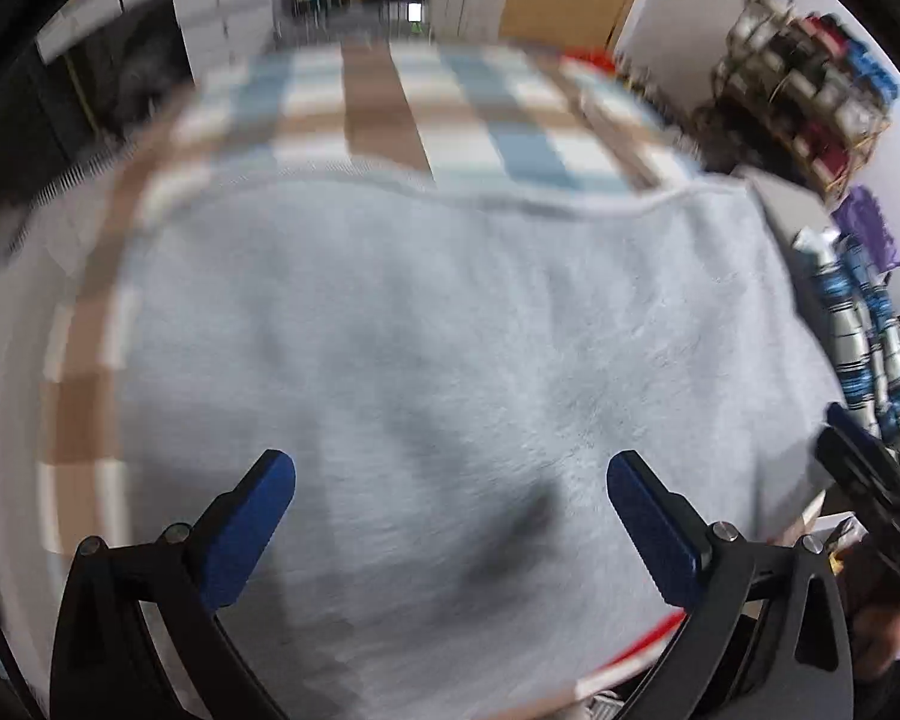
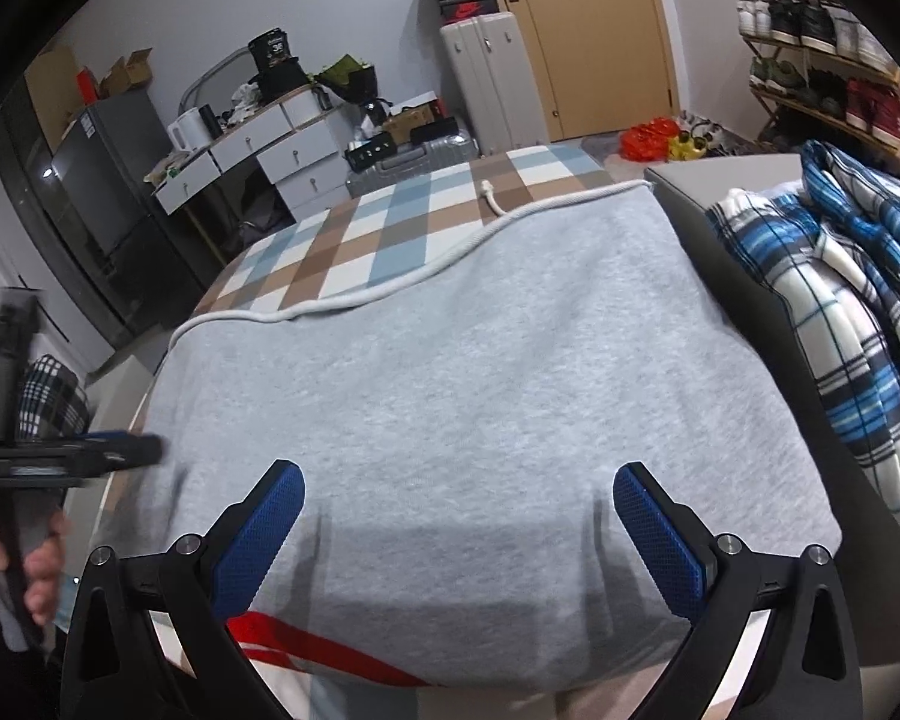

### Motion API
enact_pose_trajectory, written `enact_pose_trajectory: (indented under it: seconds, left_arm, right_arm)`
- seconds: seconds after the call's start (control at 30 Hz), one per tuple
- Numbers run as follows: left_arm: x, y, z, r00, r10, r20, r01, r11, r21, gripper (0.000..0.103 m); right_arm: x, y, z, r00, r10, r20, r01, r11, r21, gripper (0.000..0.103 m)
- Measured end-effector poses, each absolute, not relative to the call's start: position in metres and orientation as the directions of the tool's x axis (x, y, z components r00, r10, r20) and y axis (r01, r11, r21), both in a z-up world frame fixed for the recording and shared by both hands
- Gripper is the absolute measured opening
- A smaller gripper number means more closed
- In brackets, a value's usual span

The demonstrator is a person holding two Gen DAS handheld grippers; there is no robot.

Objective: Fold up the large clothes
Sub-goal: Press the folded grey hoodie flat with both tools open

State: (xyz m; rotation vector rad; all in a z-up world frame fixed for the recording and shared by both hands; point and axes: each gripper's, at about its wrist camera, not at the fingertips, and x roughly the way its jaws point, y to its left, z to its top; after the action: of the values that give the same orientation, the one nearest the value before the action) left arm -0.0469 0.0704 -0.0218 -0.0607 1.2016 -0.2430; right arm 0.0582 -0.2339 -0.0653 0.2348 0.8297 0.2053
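Observation:
A large light grey garment [image 2: 450, 372] lies spread flat on a table covered by a checked brown, blue and white cloth [image 2: 390, 222]. A white drawstring cord [image 2: 492, 204] runs along its far edge. The garment also fills the left wrist view [image 1: 438, 360], which is blurred. My left gripper [image 1: 450, 510] is open and empty just above the garment's near part. My right gripper [image 2: 459, 516] is open and empty above the garment's near edge. The left gripper shows at the left of the right wrist view [image 2: 120, 450]. A red strap [image 2: 330, 648] lies under the garment's near edge.
A pile of blue, white and black plaid clothes [image 2: 840, 312] lies on a grey surface to the right. A shoe rack [image 2: 822, 48] stands at the far right. Drawers [image 2: 258, 150], a suitcase [image 2: 486, 78], a dark fridge [image 2: 108, 180] and a wooden door [image 2: 600, 30] stand behind the table.

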Motion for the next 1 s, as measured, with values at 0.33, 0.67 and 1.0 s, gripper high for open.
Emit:
enact_pose_trajectory:
  seconds: [0.33, 0.67, 1.0]
  left_arm:
    - [-0.064, 0.081, -0.044, 0.391, -0.269, -0.88, 0.177, 0.96, -0.215, 0.102]
    - [-0.058, 0.07, -0.041, 0.382, -0.257, -0.888, 0.198, 0.961, -0.193, 0.102]
    - [-0.061, 0.078, -0.039, 0.365, -0.281, -0.888, 0.184, 0.956, -0.227, 0.102]
  right_arm:
    - [0.095, -0.238, -0.058, 0.591, 0.3, -0.749, -0.061, 0.942, 0.329, 0.103]
    - [0.261, -0.21, -0.097, 0.296, 0.003, -0.955, -0.052, 0.999, -0.013, 0.103]
    - [0.243, -0.235, -0.091, 0.333, 0.085, -0.939, -0.035, 0.996, 0.078, 0.103]
